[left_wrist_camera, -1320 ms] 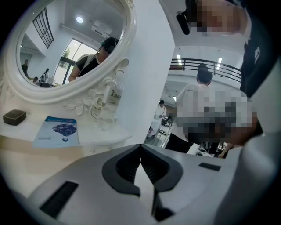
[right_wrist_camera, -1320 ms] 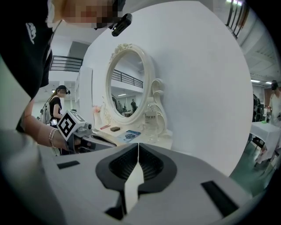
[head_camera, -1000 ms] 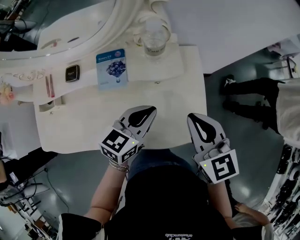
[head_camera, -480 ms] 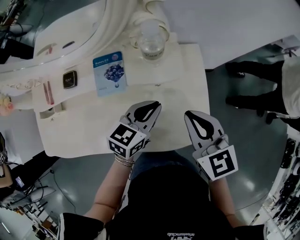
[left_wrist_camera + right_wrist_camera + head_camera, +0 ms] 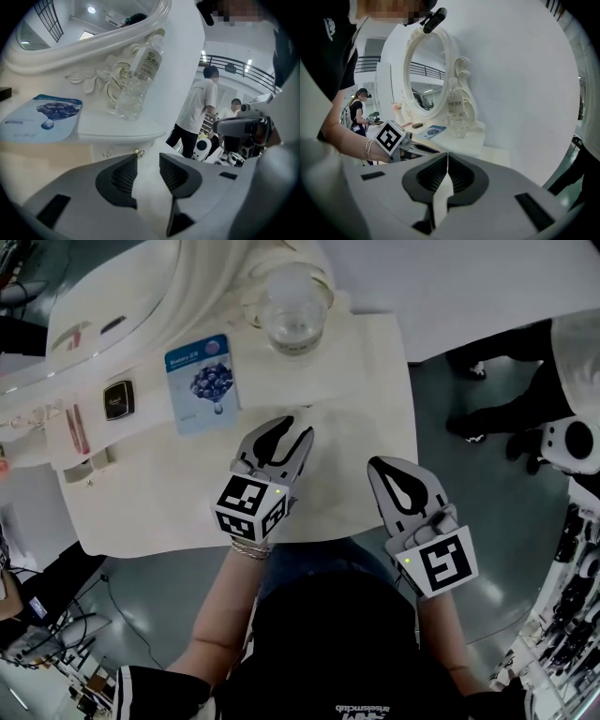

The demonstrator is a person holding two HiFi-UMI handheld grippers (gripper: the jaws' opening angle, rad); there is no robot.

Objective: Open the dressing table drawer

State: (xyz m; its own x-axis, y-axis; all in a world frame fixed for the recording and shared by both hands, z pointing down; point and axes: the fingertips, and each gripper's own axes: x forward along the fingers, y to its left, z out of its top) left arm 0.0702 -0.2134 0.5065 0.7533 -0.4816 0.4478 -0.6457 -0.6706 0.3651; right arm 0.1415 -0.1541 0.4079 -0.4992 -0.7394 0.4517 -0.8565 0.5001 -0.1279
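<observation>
Sitting under the raised shelf [image 5: 117,130] at the back of the bench [image 5: 366,427], the drawer [image 5: 119,149] shows only a narrow strip of its pale front in the left gripper view. The rest is cut off behind the left claw [image 5: 148,157], and the head view, looking down from above, does not show the front at all. Two small knobs [image 5: 138,151] stand on that strip, side by side; whether both belong to one drawer is hard to tell. The left claw is opening, a clear gap between its jaws with only bare bench surface in it, and the right-hand knob sits just past one jaw tip, not gripped. On the shelf stand one clear plastic bottle [image 5: 138,77] and, beside it, one blue packet [image 5: 44,117] lying flat. One small dark case [image 5: 118,399] lies further left, near some pinkish items too small to make out. One oval mirror [image 5: 425,75] rises behind. The right claw [image 5: 447,157] has its jaws pressed together on nothing and hangs over the bench's near right edge, well apart from the drawer. Two people stand in the background.
</observation>
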